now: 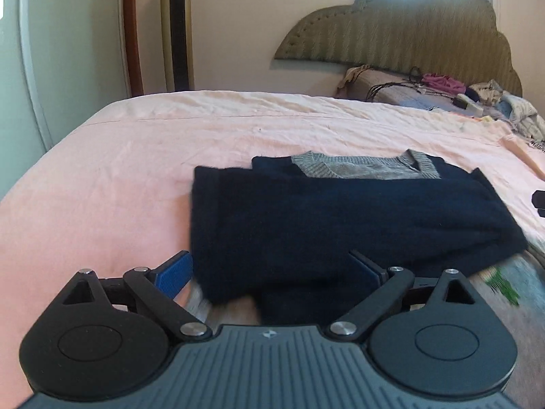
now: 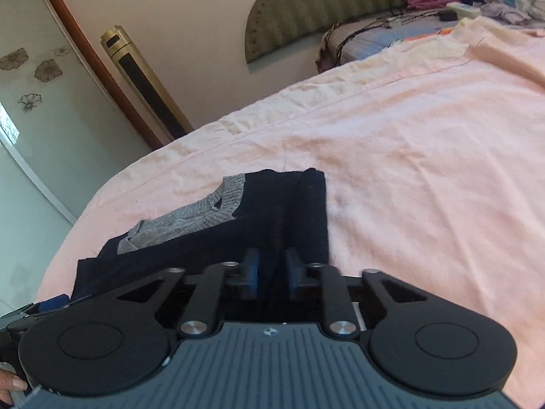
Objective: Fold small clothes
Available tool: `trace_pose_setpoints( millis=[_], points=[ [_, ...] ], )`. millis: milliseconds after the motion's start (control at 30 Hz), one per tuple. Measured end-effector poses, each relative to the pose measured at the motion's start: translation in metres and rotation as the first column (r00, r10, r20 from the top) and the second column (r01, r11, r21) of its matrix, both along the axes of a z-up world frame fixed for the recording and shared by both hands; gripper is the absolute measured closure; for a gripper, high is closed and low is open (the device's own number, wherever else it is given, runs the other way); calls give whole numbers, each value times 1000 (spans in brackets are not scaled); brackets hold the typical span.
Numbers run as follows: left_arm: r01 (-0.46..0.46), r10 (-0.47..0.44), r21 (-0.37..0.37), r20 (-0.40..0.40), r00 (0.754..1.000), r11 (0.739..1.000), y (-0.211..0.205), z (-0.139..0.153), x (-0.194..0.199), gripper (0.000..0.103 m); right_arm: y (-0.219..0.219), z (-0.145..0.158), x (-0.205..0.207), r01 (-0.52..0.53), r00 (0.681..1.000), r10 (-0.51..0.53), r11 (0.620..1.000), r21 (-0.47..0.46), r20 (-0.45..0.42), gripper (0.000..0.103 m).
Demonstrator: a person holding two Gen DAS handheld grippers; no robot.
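Left gripper (image 1: 276, 269) wide, right gripper (image 2: 270, 272) partly apart, nothing pinched; folded sweater (image 1: 340, 225) ahead of fingertips, likely just released.

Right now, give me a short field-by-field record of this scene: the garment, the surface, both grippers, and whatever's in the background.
garment: navy sweater with grey V-neck collar, lying folded
surface: pink bedsheet
left gripper: jaws wide open, near edge of sweater between the blue pads, not pressed
right gripper: jaws open, over the sweater's near edge, no grip
background: padded headboard, pile of loose clothes beside it, gold tower fan by the wall
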State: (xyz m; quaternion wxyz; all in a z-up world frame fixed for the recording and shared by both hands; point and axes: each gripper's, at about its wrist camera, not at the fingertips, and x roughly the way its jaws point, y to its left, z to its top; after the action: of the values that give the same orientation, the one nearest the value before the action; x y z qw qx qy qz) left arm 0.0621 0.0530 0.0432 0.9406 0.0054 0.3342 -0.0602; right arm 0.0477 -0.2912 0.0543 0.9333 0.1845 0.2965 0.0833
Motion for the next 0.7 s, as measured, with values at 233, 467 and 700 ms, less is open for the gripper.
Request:
trace_pose_setpoints(
  millis=[233,467,700],
  points=[
    [-120,121,14,-65,991,993,32,-26,-45,7,-13,-16,-69,-13,996,-4,981,-193,-88,36],
    [-114,117,137,-16,993,984,28,-24,-40,87,-13,-26,-62,-36,992,13,982,-186,-123,94],
    [-75,79,126,-33,996,989,30,-17,-61,85,-21,-28,-75,-18,992,3,992,-124,-125,71]
  ],
)
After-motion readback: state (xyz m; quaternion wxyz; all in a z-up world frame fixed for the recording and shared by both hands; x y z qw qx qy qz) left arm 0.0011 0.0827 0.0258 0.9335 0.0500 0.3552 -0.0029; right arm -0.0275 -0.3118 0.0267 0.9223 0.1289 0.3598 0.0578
